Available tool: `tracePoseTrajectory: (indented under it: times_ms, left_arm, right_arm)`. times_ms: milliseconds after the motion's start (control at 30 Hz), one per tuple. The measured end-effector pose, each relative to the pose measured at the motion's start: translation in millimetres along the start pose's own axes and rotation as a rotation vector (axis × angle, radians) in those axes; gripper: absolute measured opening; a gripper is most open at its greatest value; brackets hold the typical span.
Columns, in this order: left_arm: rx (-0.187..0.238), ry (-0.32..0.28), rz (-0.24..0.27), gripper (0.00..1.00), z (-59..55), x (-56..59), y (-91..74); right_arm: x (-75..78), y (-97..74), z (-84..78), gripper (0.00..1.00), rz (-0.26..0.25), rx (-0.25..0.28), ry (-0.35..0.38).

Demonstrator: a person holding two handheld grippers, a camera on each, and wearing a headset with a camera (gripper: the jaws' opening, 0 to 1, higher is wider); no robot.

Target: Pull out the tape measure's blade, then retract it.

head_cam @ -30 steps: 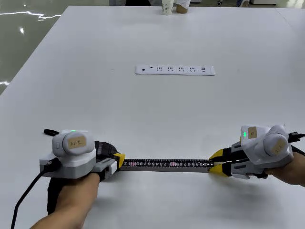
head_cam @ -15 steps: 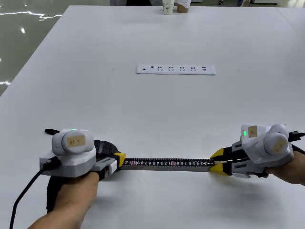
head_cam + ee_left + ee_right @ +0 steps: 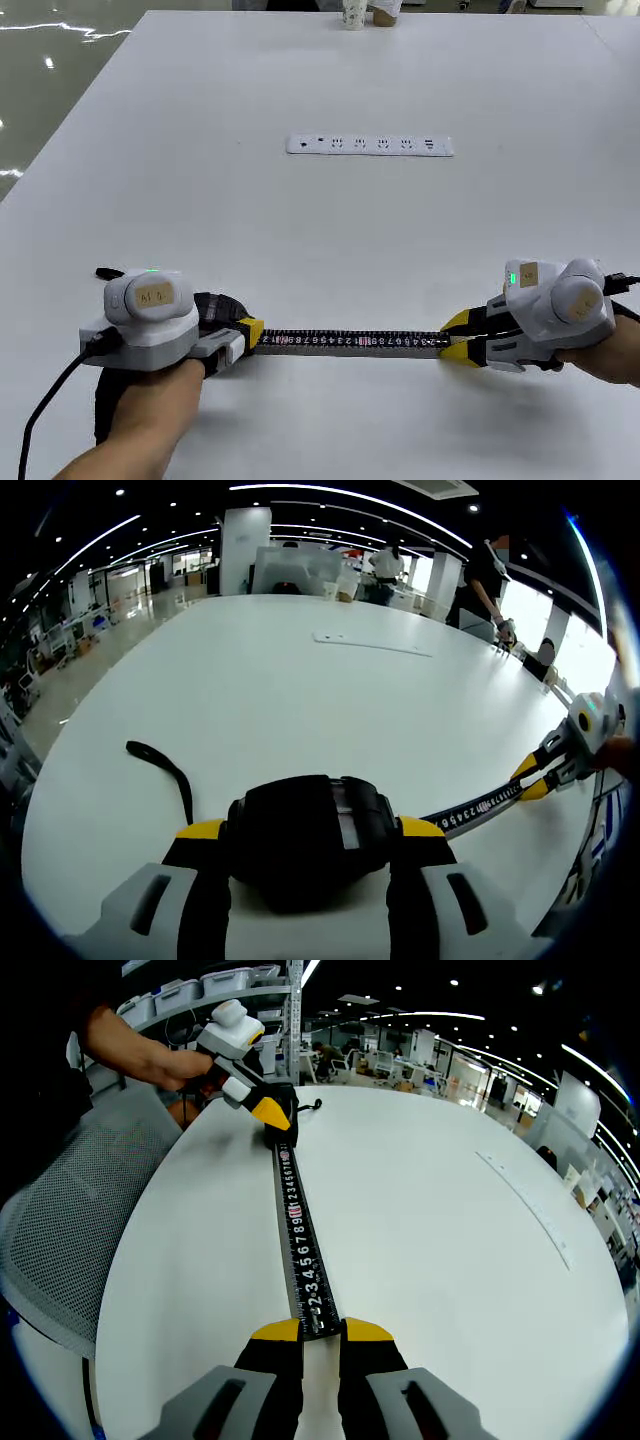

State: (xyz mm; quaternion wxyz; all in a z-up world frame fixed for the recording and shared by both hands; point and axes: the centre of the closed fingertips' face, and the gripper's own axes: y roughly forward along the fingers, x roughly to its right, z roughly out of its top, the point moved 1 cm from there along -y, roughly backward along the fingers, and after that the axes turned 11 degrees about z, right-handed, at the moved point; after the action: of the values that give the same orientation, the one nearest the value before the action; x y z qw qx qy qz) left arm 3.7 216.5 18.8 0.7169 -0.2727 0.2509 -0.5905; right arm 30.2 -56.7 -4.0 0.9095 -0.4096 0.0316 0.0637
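A black tape measure case sits clamped between my left gripper's yellow-tipped jaws, low on the white table. In the head view the same case lies at the lower left with the left gripper around it. Its black blade with white numbers runs flat along the table to the right. My right gripper is shut on the blade's end. From the right gripper view the blade stretches away from the gripper to the case.
A white power strip lies across the middle of the table. Paper cups stand at the far edge. A black wrist strap trails left of the case. A mesh chair stands beside the table edge.
Almost nothing differs: both grippers hold their places and the blade stays pulled out at about the same length. The head camera has shifted slightly.
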Motion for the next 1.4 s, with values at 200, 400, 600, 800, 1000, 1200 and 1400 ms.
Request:
tracePoseTrajectory:
  times_ms: [200,400,600,800,1000,1200,1400]
  left_arm:
    - [-0.003,-0.004,-0.006,0.58,-0.2,-1.0,0.2]
    - [-0.005,-0.007,-0.013,0.58,-0.4,-1.7,0.4]
    - [-0.007,-0.009,-0.017,0.58,-0.7,-1.7,0.1]
    - [-0.008,-0.011,-0.019,0.58,-0.6,-1.6,-0.2]
    - [-0.009,-0.009,-0.022,0.58,-0.6,-1.4,-0.3]
    - [-0.011,-0.009,-0.026,0.58,-0.6,-1.3,-0.4]
    - [-0.011,-0.009,-0.026,0.58,-0.5,-1.3,-0.1]
  right_arm:
    - [0.9,0.5,0.1,0.09,0.0,-0.006,-0.005]
    - [1.1,1.7,4.3,0.09,0.0,-0.003,-0.01]
    - [0.0,4.4,6.6,0.09,0.007,0.0,-0.012]
    - [0.2,8.6,11.0,0.09,0.014,0.004,-0.019]
    - [-0.1,10.8,14.3,0.09,0.017,0.006,-0.02]
    - [-0.7,14.5,17.2,0.09,0.022,0.007,-0.022]
    - [-1.2,17.8,21.4,0.09,0.027,0.011,-0.024]
